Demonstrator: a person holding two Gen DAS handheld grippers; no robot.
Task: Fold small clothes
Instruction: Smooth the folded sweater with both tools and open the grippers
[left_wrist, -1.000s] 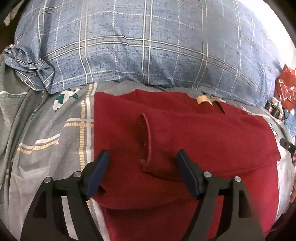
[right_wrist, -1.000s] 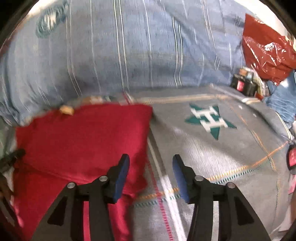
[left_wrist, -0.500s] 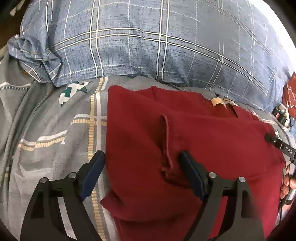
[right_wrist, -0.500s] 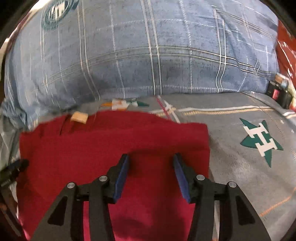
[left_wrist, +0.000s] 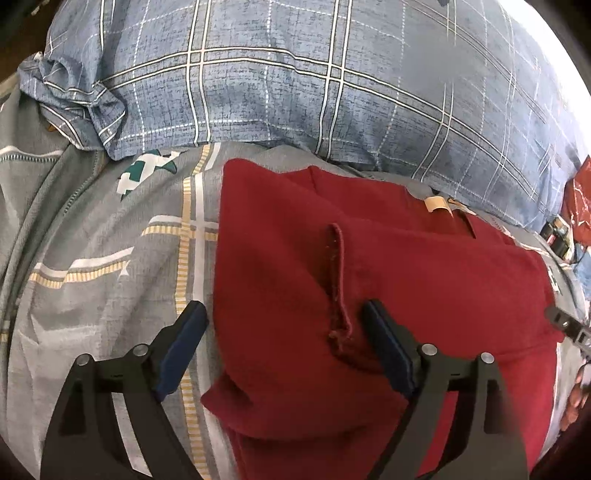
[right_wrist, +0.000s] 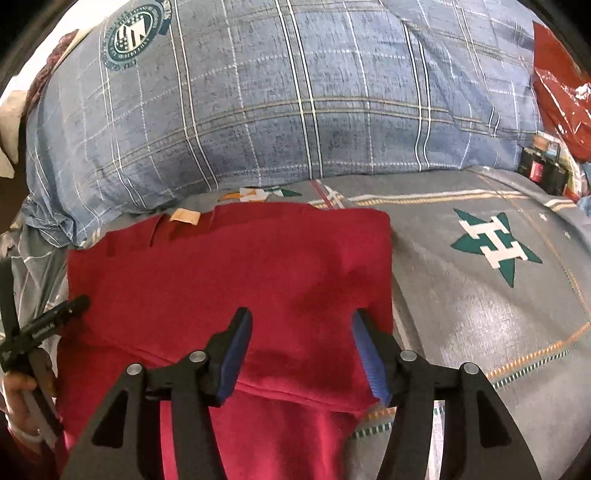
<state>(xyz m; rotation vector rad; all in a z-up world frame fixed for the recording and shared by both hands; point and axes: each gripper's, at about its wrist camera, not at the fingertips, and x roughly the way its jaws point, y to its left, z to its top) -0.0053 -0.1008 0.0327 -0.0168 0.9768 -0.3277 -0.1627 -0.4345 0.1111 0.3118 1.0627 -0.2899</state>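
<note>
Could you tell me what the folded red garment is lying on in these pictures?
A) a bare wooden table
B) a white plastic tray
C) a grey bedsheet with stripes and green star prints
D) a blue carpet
C: the red garment lies flat on the grey bedsheet, whose stripes and green star print show beside it, in front of the blue plaid pillow.
</note>
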